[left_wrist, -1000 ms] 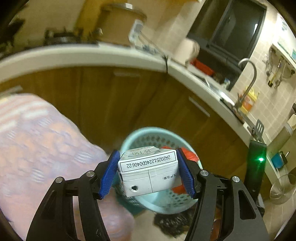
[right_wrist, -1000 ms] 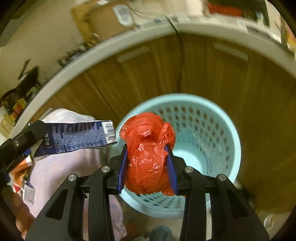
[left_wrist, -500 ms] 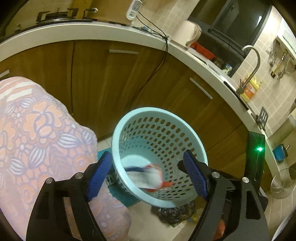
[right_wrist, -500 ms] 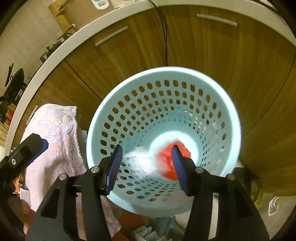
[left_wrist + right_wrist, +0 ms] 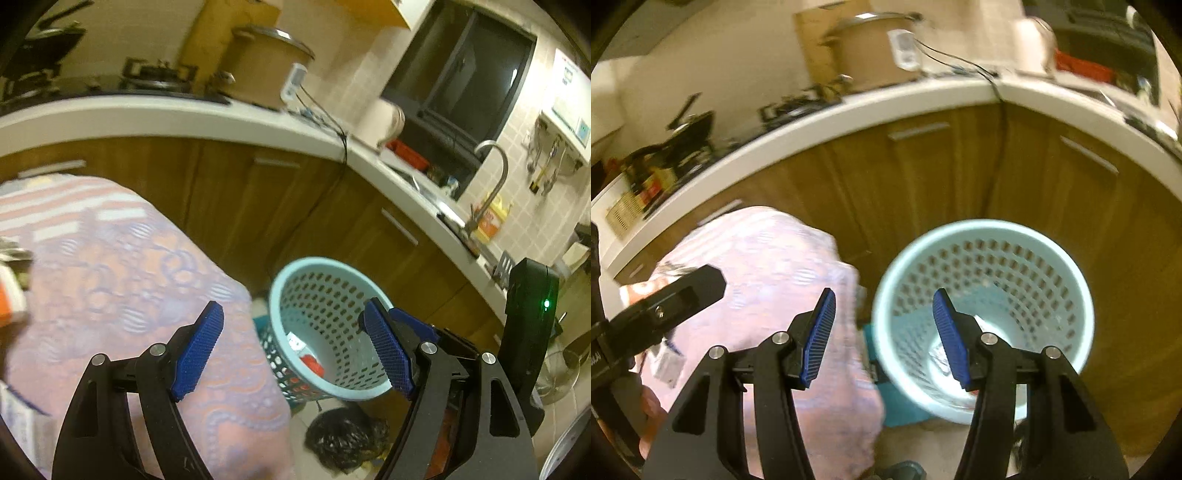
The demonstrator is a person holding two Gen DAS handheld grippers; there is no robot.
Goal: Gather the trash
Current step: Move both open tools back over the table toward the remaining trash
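Trash is lying at the bottom of the pale blue wastebasket (image 5: 334,325): a red plastic bag (image 5: 312,363) and a white carton (image 5: 295,339), both partly hidden by the basket's near wall and blurred in the right wrist view. The wastebasket (image 5: 982,317) is a round, tapering plastic tub with rows of small oblong holes through its wall and a smooth rolled rim, and it is standing on the floor in front of the brown wooden cabinets (image 5: 236,195) under a white countertop (image 5: 820,122). The left gripper (image 5: 295,354) is hanging with its ribbed blue pads spread wide and nothing between them. The right gripper (image 5: 884,336) is gaping just as wide, also gripping nothing, its right pad overlapping the basket's mouth. A soft pink cloth with a woven floral pattern (image 5: 129,280) is draping just beside the basket. A crumpled black plastic bag (image 5: 345,435) is sitting on the floor near the basket's foot.
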